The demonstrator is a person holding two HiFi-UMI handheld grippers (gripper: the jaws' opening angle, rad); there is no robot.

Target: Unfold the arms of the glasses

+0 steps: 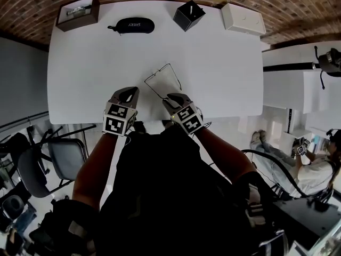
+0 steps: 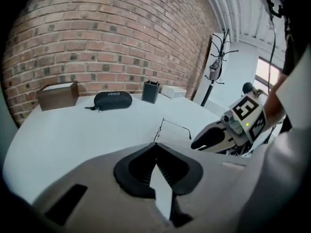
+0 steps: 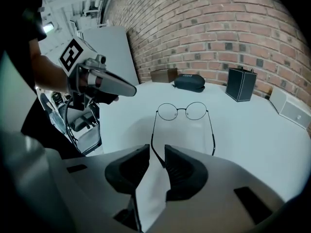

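Note:
The thin black wire glasses (image 1: 162, 80) lie on the white table (image 1: 96, 68) with both arms spread toward me; the right gripper view shows the round lenses (image 3: 183, 111) facing away. My right gripper (image 1: 169, 99) sits at the near end of the glasses' left arm. Its jaws stand a little apart (image 3: 156, 152), with the arm's tip in the gap beside the right pad and table showing through. My left gripper (image 1: 130, 93) hovers just left of the glasses, jaws shut (image 2: 156, 149) on nothing. It sees the glasses (image 2: 171, 126) ahead and the right gripper (image 2: 206, 141) beside them.
Along the table's far edge stand a brown box (image 1: 78, 12), a black glasses case (image 1: 132, 25), a small black box (image 1: 188, 15) and a white box (image 1: 243, 18). A chair (image 1: 53, 159) stands at the near left. A person sits on the floor at the right (image 1: 314, 169).

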